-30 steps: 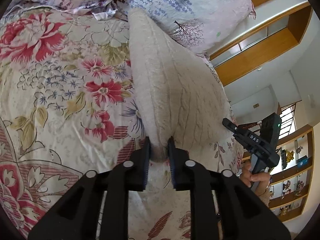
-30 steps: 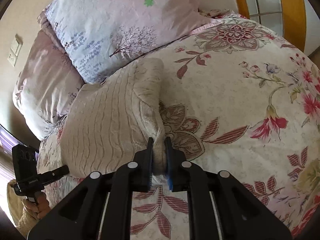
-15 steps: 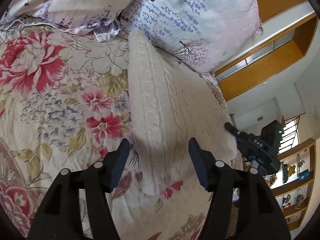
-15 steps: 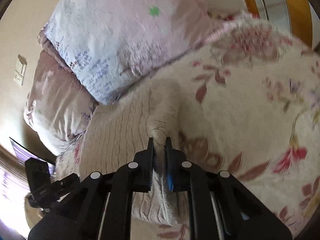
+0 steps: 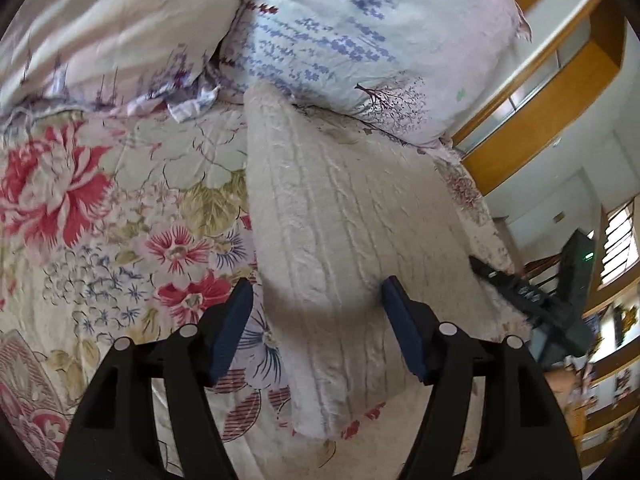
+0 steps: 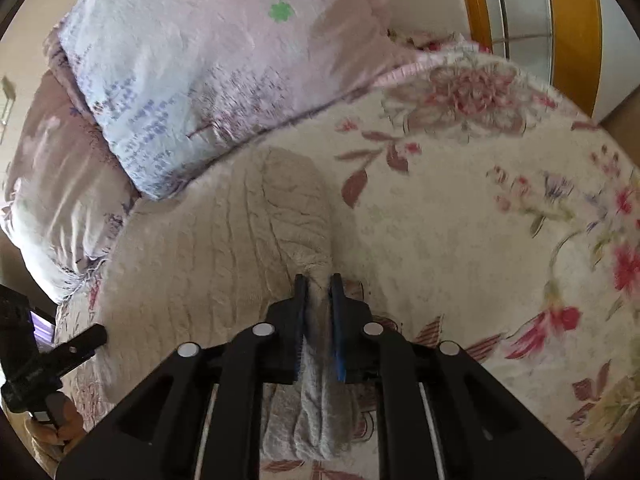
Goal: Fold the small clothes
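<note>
A cream cable-knit garment [image 5: 340, 232] lies flat on the floral bedspread [image 5: 100, 220], reaching up to the pillows. My left gripper [image 5: 316, 312] is open and empty, its jaws wide apart just above the garment's near part. In the right wrist view the same garment [image 6: 200, 248] lies left of centre. My right gripper [image 6: 319, 292] is shut on a bunched edge of it, and cloth hangs down between and below the jaws. The right gripper also shows at the garment's right edge in the left wrist view [image 5: 480, 266].
Two pale floral pillows [image 5: 360, 40] [image 5: 100, 40] lie against the far end of the garment. Orange wooden framing [image 5: 540, 120] and shelves stand beyond the bed's right side. The bedspread [image 6: 480, 220] spreads wide to the right of the garment.
My left gripper has let go of the garment, opened wide and drawn back; the cloth now lies flat. My right gripper has kept its grip and lifted its edge slightly.
</note>
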Demonstrator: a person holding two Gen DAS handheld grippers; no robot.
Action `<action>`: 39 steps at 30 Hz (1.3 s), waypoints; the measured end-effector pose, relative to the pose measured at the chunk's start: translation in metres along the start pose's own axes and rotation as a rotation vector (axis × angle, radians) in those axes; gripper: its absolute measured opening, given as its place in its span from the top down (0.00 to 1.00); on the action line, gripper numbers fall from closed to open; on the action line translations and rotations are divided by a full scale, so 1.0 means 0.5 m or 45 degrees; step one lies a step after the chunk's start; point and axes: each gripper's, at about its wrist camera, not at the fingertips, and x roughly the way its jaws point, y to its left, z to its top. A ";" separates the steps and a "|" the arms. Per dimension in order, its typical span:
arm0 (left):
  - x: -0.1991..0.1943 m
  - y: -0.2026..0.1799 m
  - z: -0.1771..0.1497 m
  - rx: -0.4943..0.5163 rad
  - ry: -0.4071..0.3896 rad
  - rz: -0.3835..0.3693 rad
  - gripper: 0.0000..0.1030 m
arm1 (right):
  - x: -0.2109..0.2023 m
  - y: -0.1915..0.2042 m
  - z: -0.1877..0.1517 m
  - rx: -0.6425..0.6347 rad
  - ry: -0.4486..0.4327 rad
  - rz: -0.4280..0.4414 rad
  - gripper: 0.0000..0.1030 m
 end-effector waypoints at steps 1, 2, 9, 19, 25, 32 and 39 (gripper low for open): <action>0.001 -0.002 -0.001 0.008 0.003 0.004 0.34 | -0.014 0.006 0.002 -0.013 -0.024 0.008 0.78; 0.002 -0.002 -0.002 0.011 0.007 0.005 0.33 | -0.034 0.015 0.004 -0.036 -0.066 0.007 0.73; 0.014 -0.001 -0.008 0.010 0.022 0.022 0.31 | -0.073 0.088 -0.008 -0.223 -0.191 0.033 0.56; 0.026 -0.012 -0.012 0.032 0.037 0.025 0.30 | 0.027 0.055 -0.033 -0.155 -0.001 0.025 0.55; 0.014 0.008 0.004 -0.075 0.046 -0.094 0.30 | 0.004 0.032 -0.002 -0.037 0.052 0.136 0.54; 0.012 0.047 0.043 -0.205 0.043 -0.191 0.30 | -0.007 -0.030 0.052 0.206 0.087 0.292 0.35; 0.047 0.072 0.066 -0.280 0.086 -0.216 0.30 | 0.059 -0.051 0.079 0.287 0.235 0.341 0.33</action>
